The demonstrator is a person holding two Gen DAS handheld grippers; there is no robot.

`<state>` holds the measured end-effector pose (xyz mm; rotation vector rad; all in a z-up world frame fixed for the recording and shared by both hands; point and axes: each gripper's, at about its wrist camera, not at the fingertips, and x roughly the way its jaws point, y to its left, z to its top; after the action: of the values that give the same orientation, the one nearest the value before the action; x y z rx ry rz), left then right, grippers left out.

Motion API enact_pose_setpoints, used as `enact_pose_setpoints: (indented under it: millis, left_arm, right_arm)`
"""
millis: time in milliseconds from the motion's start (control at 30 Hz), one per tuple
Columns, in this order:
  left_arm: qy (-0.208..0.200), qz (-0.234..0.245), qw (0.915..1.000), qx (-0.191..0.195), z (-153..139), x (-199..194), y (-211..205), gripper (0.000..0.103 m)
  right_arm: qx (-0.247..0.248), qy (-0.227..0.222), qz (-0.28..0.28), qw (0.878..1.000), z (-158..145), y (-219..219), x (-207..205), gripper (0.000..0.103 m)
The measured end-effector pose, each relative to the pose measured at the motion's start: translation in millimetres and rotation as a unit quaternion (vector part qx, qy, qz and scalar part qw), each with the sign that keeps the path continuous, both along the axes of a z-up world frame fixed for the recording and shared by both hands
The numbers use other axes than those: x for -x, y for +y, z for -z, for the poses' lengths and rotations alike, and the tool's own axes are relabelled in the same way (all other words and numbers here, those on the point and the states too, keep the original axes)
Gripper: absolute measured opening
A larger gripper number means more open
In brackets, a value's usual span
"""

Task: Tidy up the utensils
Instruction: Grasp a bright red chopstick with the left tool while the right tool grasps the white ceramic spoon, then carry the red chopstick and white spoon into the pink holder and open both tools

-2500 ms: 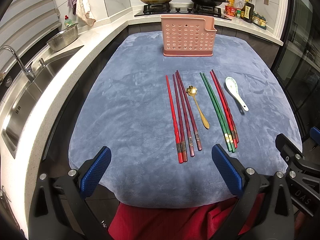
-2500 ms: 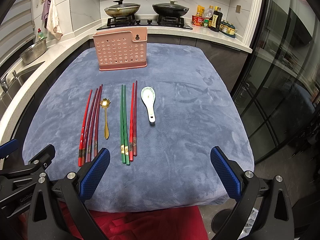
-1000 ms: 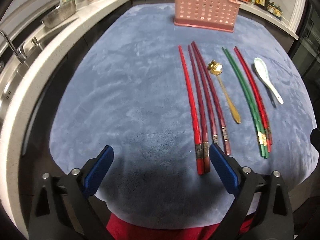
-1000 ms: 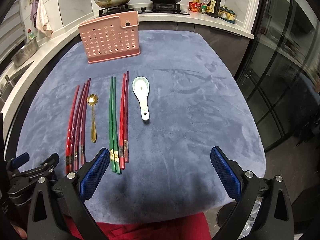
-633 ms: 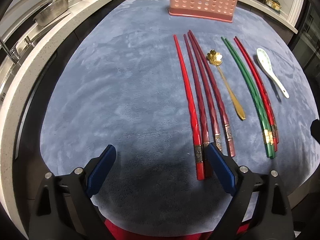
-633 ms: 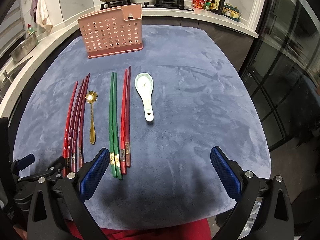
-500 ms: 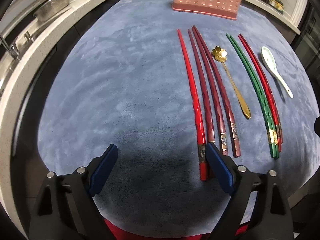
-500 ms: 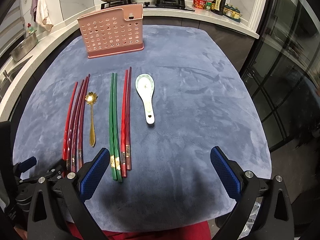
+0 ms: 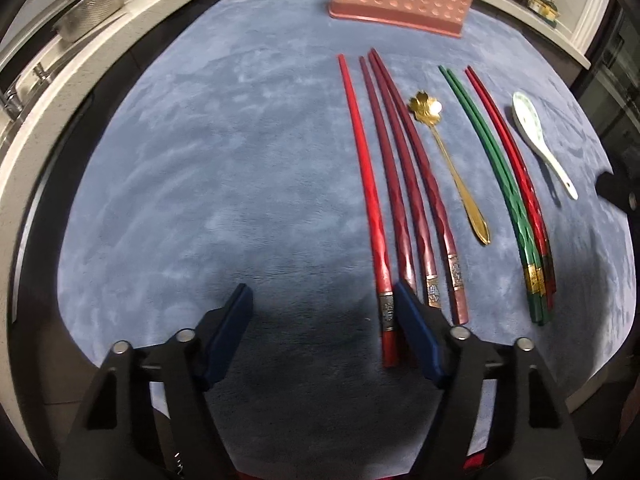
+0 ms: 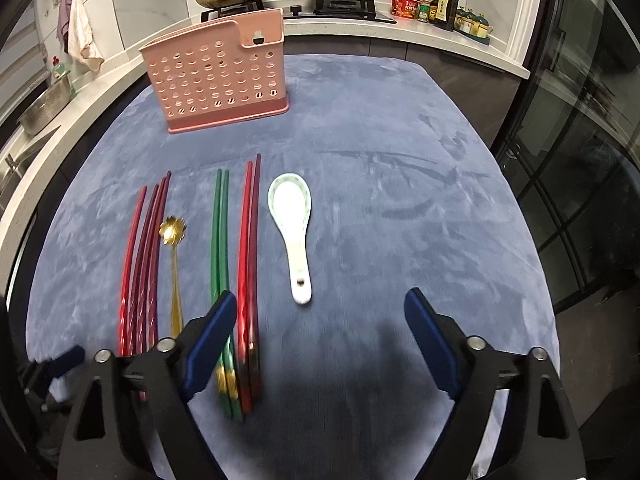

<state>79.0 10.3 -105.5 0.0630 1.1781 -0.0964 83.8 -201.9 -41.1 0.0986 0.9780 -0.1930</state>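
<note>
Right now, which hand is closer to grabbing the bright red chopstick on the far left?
Probably the left. The left gripper is open and low over the cloth, its right finger beside the bright red chopstick. The right gripper sits nearer the white spoon.

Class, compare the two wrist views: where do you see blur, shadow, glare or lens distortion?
Left wrist view: fisheye bows the red chopsticks; the tool's dark shadow lies on the blue cloth; glare on the gold spoon.
Right wrist view: green chopsticks smear near the tool; pink utensil holder stays sharp.
</note>
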Motion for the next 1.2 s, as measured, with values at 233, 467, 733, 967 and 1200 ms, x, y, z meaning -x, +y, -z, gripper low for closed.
enact_pose_setpoints:
  millis: [233, 467, 733, 967, 1200]
  left_arm:
    - [-0.004, -0.001, 1.0000, 0.006, 0, -2, 3, 0.057]
    - [-0.003, -0.004, 0.9999, 0.012, -2, -8, 5, 0.045]
    - [-0.009, -0.001, 0.9999, 0.009, -1, -6, 5, 0.045]
    - [-0.024, 0.002, 0.9997, 0.008, -1, -2, 4, 0.045]
    - [-0.027, 0.017, 0.9989, 0.035, -7, 3, 4, 0.009]
  right_arm:
    - [-0.046, 0.015, -0.002, 0.999, 19, -12, -32, 0.043]
    - [-0.095, 0.029, -0.003, 0.995, 41, -19, -47, 0.018]
    - [-0.132, 0.027, -0.006, 0.991, 55, -24, -46, 0.014]
    - [-0.155, 0.014, -0.008, 0.988, 59, -30, -39, 0.013]
    - [-0.143, 0.014, 0.001, 0.990, 47, -29, -23, 0.008]
